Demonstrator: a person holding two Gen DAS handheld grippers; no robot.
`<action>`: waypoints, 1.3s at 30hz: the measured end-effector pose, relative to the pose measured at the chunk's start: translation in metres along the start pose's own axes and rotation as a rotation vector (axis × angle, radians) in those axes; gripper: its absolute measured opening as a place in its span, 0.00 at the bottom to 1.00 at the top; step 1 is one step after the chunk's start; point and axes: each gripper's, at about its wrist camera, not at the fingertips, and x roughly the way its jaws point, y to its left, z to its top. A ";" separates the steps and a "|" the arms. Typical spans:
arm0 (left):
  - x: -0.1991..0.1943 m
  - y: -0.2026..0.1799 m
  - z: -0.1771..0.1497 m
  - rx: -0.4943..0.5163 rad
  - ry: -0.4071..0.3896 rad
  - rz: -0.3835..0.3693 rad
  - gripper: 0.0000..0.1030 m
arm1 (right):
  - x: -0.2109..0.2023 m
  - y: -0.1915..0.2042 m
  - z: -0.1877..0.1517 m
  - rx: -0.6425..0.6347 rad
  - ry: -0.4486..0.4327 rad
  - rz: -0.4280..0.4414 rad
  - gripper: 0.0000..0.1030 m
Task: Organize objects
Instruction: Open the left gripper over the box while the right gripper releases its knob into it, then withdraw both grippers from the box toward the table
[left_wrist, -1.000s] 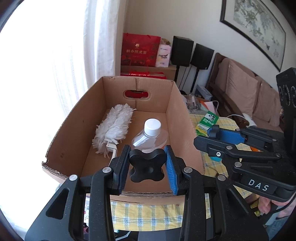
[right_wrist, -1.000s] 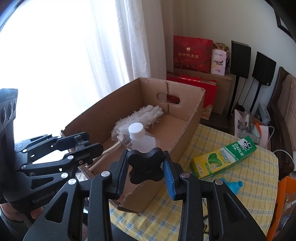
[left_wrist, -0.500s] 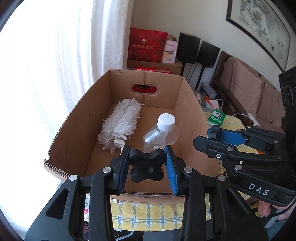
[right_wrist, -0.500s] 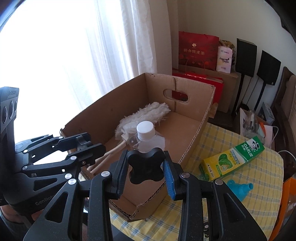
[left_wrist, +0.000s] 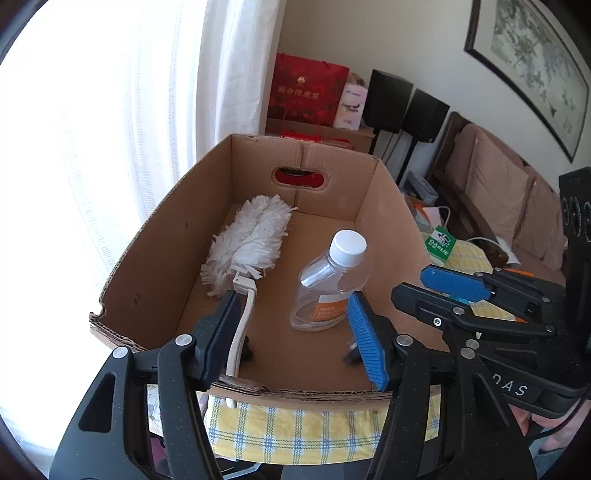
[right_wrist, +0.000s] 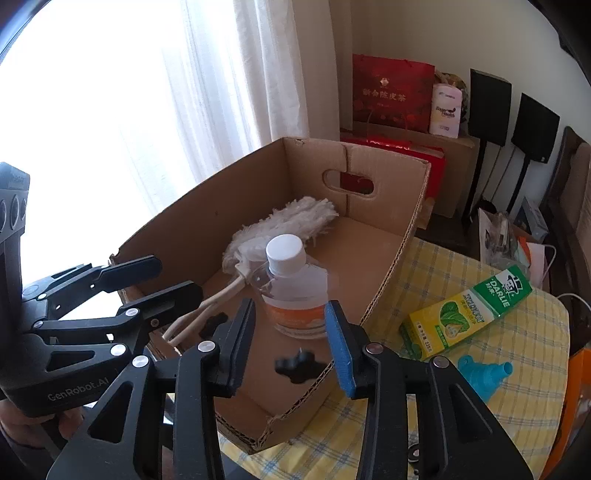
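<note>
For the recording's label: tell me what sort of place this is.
Most likely a living room in a home. A cushioned sofa stands under a framed painting, two black speakers stand by the wall, and the cardboard box sits on a table with a yellow checked tablecloth.

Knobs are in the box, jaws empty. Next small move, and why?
Probably swing the right gripper toward the carton: its jaws are opening with nothing between them, the knobs are in the box, while carton and funnel lie outside.
</note>
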 end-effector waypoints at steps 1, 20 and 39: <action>-0.001 0.001 0.001 -0.003 -0.003 0.001 0.61 | -0.002 0.000 0.000 0.002 -0.004 -0.001 0.42; -0.019 -0.014 0.002 0.004 -0.070 0.022 0.96 | -0.047 -0.035 -0.014 0.032 -0.065 -0.156 0.89; -0.031 -0.070 -0.006 0.069 -0.112 -0.051 1.00 | -0.090 -0.077 -0.039 0.108 -0.102 -0.259 0.99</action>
